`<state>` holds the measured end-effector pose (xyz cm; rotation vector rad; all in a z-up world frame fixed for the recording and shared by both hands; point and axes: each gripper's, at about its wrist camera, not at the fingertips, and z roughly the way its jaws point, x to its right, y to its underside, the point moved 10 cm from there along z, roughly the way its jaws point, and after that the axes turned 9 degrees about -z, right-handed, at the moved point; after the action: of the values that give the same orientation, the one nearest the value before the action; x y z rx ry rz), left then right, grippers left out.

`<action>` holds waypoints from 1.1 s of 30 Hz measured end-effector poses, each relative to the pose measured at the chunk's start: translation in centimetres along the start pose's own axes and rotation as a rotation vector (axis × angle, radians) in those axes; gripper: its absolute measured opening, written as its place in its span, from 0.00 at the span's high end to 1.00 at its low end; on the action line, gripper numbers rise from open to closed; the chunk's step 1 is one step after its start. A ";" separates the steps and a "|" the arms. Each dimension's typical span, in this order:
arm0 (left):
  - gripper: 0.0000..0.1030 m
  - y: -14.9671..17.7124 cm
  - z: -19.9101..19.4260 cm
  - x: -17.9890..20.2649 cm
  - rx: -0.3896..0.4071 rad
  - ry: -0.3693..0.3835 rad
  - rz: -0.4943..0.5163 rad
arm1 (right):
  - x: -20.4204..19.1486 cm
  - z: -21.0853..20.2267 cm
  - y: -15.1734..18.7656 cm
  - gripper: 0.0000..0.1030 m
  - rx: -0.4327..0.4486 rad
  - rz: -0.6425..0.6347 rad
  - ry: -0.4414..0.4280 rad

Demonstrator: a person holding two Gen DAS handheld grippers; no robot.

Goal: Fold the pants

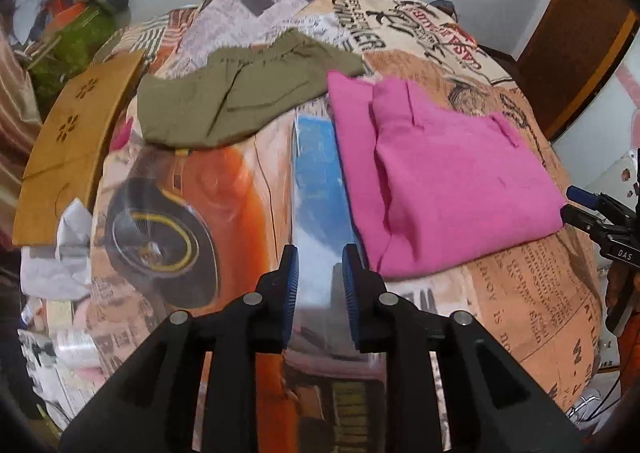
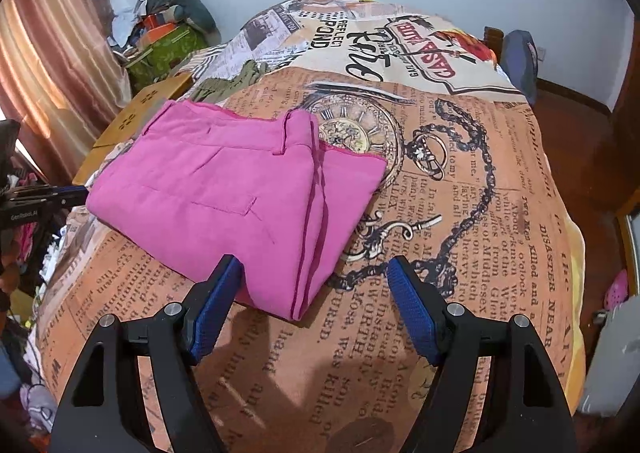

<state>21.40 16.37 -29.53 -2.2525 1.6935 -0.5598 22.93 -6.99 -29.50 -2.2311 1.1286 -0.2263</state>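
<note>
Left wrist view shows the left gripper (image 1: 316,273) with jaws a little apart and empty, above the printed bedspread (image 1: 532,293); the folded pink pants (image 1: 452,181) lie just right of it, an olive garment (image 1: 240,101) beyond; right wrist view shows the right gripper (image 2: 314,293) with jaws wide apart and empty, at the near corner of the folded pink pants (image 2: 224,193), which rest on the pocket-watch print (image 2: 352,129)
</note>
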 end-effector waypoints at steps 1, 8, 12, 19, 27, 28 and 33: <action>0.79 -0.6 -0.3 0.3 0.015 0.003 0.010 | -0.1 -0.2 -0.7 0.30 0.016 -0.012 0.005; 0.76 -5.4 -0.2 5.0 0.087 0.085 0.092 | -0.4 1.1 -5.0 0.30 0.084 -0.069 0.026; 0.74 -7.1 1.9 7.2 0.073 0.136 0.131 | 0.0 3.6 -6.0 0.38 0.053 -0.068 0.003; 0.66 -8.1 5.9 7.8 0.026 0.107 0.159 | 0.1 6.9 -5.7 0.46 -0.017 -0.050 -0.062; 0.55 -8.1 7.8 6.2 0.023 0.151 0.073 | -0.4 7.8 -5.9 0.52 -0.027 -0.026 -0.149; 0.58 -8.4 8.0 6.2 0.025 0.156 0.065 | -0.6 8.0 -5.9 0.57 -0.032 -0.022 -0.168; 0.80 -8.6 8.7 6.8 0.019 0.148 0.067 | -0.7 8.2 -6.1 0.70 -0.026 -0.033 -0.150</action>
<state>34.34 12.07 -32.54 -2.1797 1.8176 -0.7397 29.96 -0.06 -32.21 -2.2500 1.0205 -0.0559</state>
